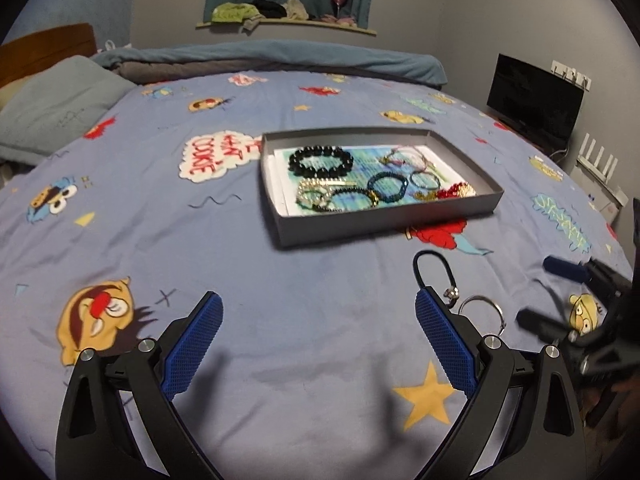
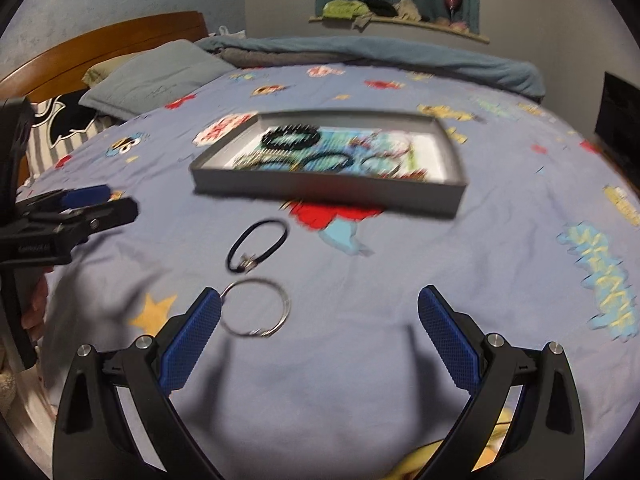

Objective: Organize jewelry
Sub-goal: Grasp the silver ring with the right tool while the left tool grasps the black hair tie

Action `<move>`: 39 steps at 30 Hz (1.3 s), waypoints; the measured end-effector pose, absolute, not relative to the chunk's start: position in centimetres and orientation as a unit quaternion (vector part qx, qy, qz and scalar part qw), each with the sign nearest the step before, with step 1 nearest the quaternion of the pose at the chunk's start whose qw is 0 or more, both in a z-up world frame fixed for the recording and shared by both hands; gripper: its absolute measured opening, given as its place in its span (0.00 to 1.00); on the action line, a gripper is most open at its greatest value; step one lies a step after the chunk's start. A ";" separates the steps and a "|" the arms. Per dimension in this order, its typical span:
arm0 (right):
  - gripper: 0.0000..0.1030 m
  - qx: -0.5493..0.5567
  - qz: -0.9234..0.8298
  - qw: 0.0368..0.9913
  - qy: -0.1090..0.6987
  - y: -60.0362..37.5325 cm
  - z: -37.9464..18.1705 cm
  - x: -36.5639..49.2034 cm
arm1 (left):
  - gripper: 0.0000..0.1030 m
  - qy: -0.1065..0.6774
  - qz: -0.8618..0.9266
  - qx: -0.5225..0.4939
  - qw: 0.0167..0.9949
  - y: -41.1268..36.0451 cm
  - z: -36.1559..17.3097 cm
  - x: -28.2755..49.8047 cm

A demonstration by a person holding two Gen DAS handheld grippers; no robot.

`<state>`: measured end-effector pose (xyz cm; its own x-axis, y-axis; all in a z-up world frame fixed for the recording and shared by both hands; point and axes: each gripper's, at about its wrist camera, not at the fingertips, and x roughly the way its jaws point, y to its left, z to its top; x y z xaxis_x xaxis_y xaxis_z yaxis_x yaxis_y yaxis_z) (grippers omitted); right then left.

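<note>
Bedsheet with cartoon prints carried our grey tray of bracelets; cord and ring lay outside. We held both grippers low, spread wide, empty.

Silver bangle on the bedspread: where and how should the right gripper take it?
Grip the thin rim of the silver bangle, probably its right arc, coming straight down. It lies flat on the bedspread, so one finger must go inside the ring and one outside. The right gripper is open, its left finger beside the rim.
</note>
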<state>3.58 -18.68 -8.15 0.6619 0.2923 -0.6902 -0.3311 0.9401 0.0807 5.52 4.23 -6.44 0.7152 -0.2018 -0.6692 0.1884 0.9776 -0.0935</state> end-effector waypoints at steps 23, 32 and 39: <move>0.47 -0.033 0.174 0.917 0.358 -19.6 -9.9 3.8 | 0.80 0.358 -0.169 0.003 0.918 -0.7 -8.0 7.1; 0.47 -0.013 0.131 0.925 0.356 -23.3 -9.4 4.8 | 0.41 0.351 -0.219 0.044 0.909 -4.6 -8.5 6.5; 0.47 -0.010 0.137 0.923 0.360 -23.3 -10.0 4.7 | 0.25 0.358 -0.249 0.084 0.896 -6.6 -9.5 6.2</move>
<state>4.71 -23.32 -9.97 0.7032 0.2456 -0.6672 -0.2605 0.9622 0.0796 6.20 -6.61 -9.54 0.6198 -0.3864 -0.6830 0.5063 0.8619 -0.0282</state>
